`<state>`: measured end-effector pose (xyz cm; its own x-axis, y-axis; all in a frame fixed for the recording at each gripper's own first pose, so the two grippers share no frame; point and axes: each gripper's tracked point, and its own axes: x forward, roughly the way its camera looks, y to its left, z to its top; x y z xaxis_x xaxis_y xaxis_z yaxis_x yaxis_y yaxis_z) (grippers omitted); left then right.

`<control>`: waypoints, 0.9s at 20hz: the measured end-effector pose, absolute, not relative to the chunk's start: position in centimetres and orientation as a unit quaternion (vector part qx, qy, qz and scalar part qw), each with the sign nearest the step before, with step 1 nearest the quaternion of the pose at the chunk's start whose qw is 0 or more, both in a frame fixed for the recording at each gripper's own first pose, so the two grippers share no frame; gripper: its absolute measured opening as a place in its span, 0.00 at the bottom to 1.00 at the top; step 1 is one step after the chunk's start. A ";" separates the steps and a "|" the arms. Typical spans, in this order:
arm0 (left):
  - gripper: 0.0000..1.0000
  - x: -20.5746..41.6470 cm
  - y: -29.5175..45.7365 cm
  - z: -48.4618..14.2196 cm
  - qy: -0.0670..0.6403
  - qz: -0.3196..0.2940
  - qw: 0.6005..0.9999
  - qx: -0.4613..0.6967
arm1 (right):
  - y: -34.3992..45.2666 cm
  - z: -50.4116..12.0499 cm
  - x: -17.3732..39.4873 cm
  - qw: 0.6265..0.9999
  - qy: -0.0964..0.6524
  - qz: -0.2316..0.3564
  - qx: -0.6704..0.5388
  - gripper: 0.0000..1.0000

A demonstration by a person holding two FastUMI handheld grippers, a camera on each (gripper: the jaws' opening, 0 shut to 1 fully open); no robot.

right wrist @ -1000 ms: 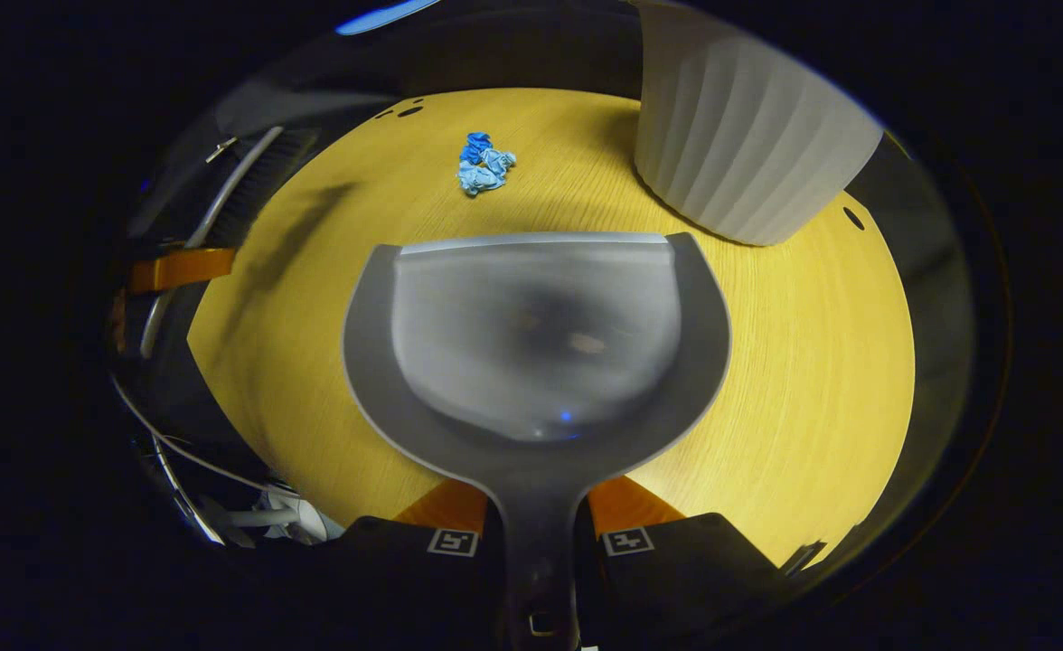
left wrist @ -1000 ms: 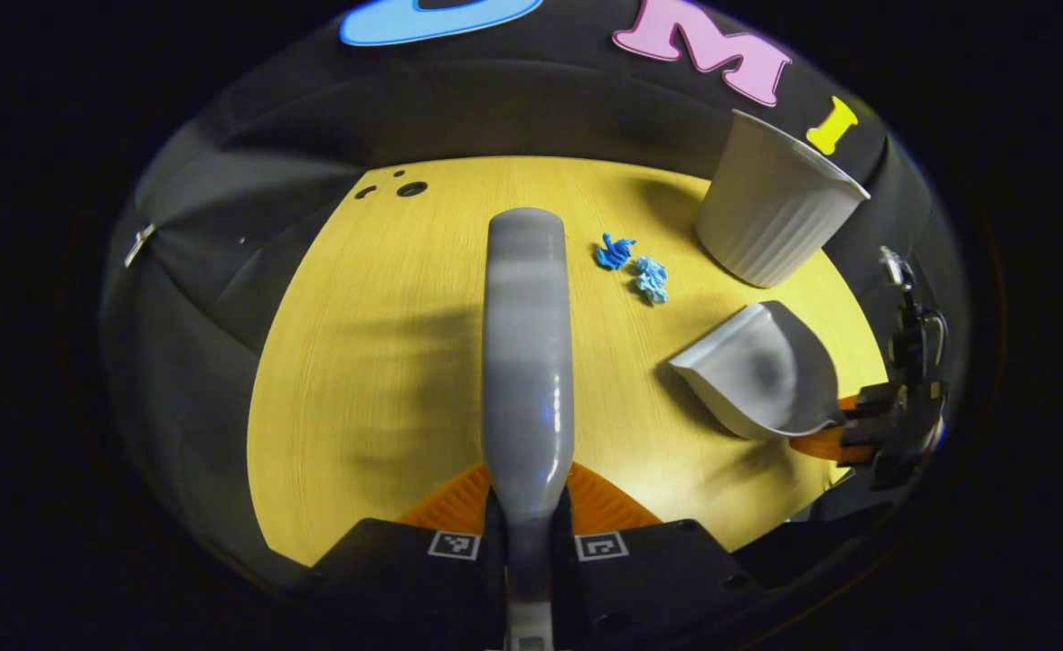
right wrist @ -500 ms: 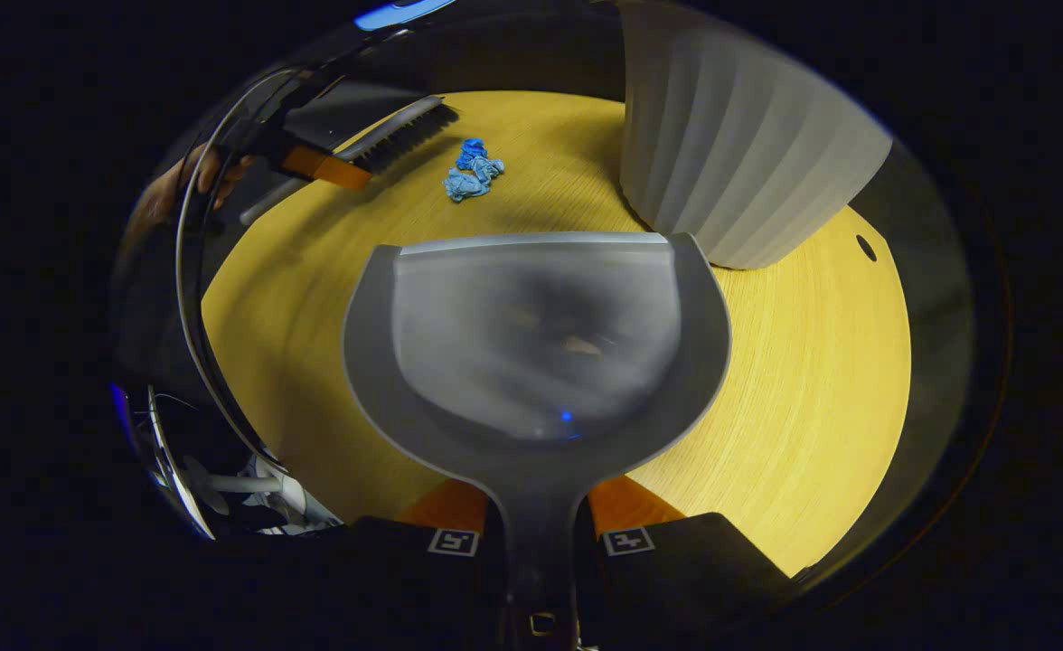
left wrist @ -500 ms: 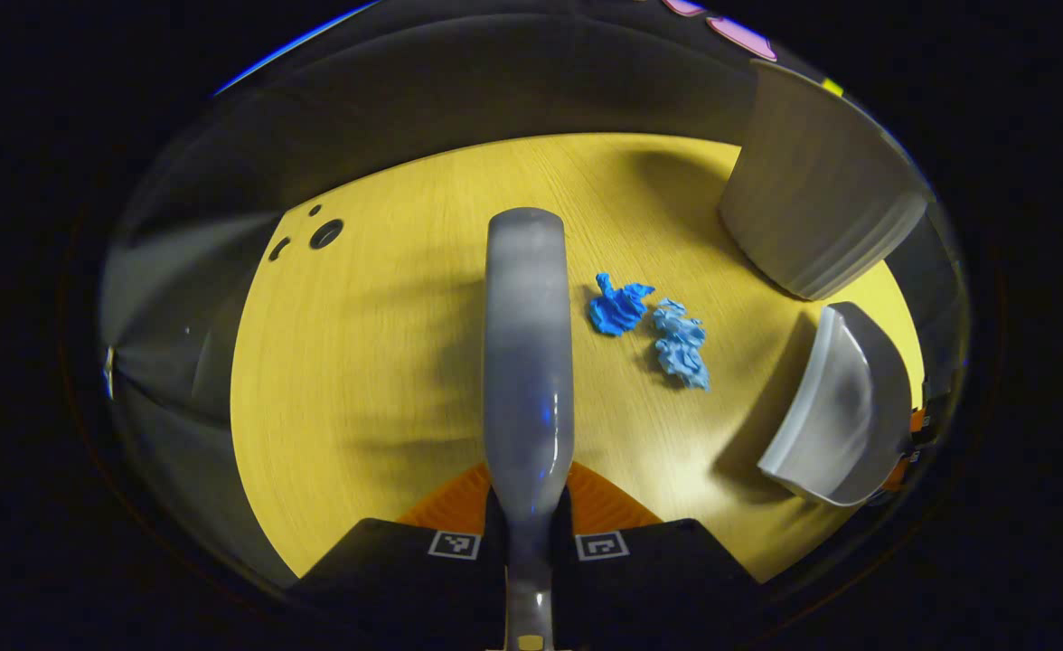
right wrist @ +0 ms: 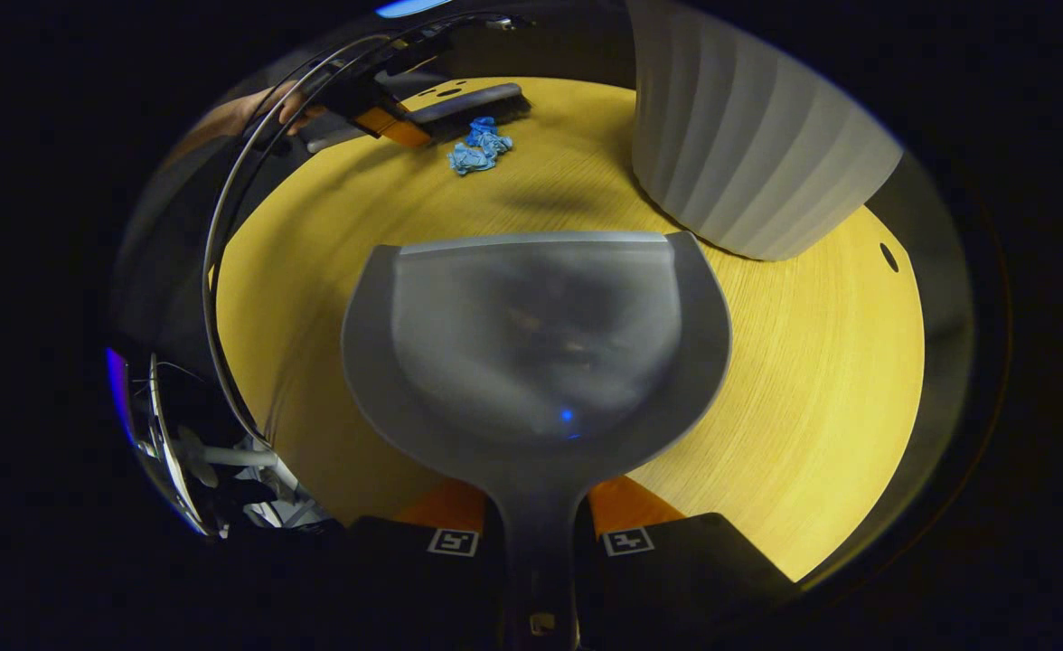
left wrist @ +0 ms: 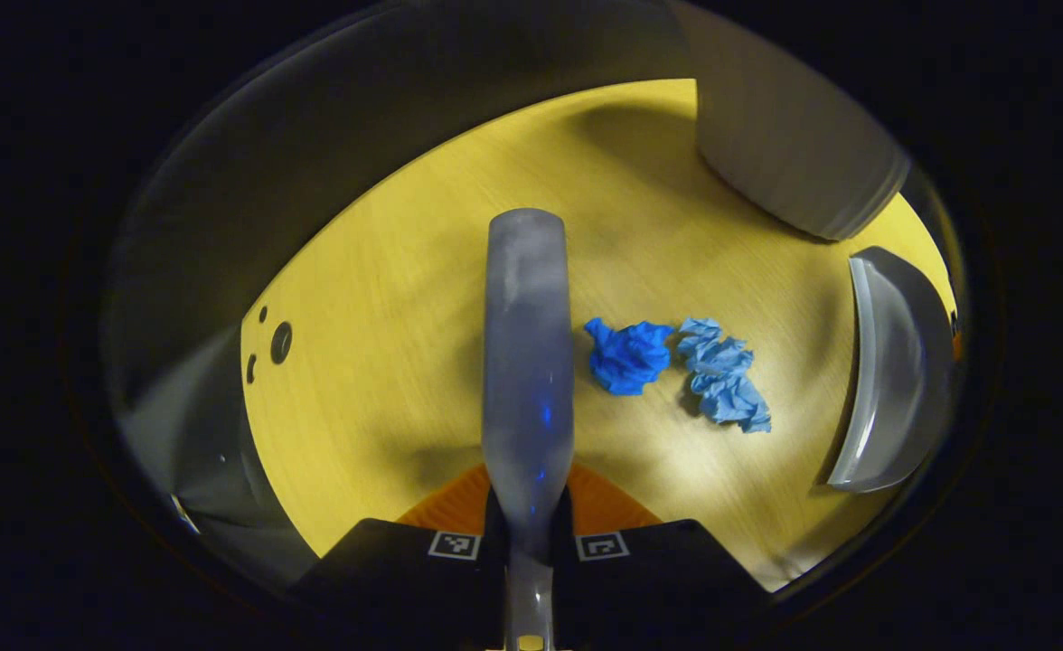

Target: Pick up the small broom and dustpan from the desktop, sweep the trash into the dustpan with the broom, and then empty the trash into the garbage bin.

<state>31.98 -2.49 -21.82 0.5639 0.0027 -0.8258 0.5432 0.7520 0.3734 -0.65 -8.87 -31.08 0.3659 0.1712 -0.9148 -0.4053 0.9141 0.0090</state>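
Note:
In the left gripper view my left gripper is shut on the grey broom, whose back runs straight ahead over the yellow desktop. Two crumpled blue paper scraps lie just right of the broom head. In the right gripper view my right gripper is shut on the handle of the grey dustpan, held level above the desk with its mouth forward. Far ahead, the broom in the other gripper sits right behind the blue scraps. The dustpan stands at the right edge of the left gripper view.
A white ribbed garbage bin stands on the desk at the far right, also at the upper right as the bin in the left gripper view. Small holes mark the desktop's left part. A hand holds the far gripper.
The left gripper has carried the broom forward and down, so the scraps now lie close beside its head. The dustpan has stayed about level, with the bin sliding slightly in its view.

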 end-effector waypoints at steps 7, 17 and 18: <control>0.24 30.7 -5.0 -23.5 0.438 -0.232 0.802 0.335 | -9.3 -31.4 -0.7 0.818 0.534 0.173 -0.124 0.35; 0.27 22.4 -8.9 -25.7 0.510 -0.287 0.771 0.251 | -9.3 -31.7 -1.0 0.824 0.523 0.168 -0.139 0.35; 0.24 21.3 -9.9 -25.7 0.520 -0.288 0.768 0.239 | -9.2 -31.7 -1.0 0.825 0.522 0.167 -0.137 0.35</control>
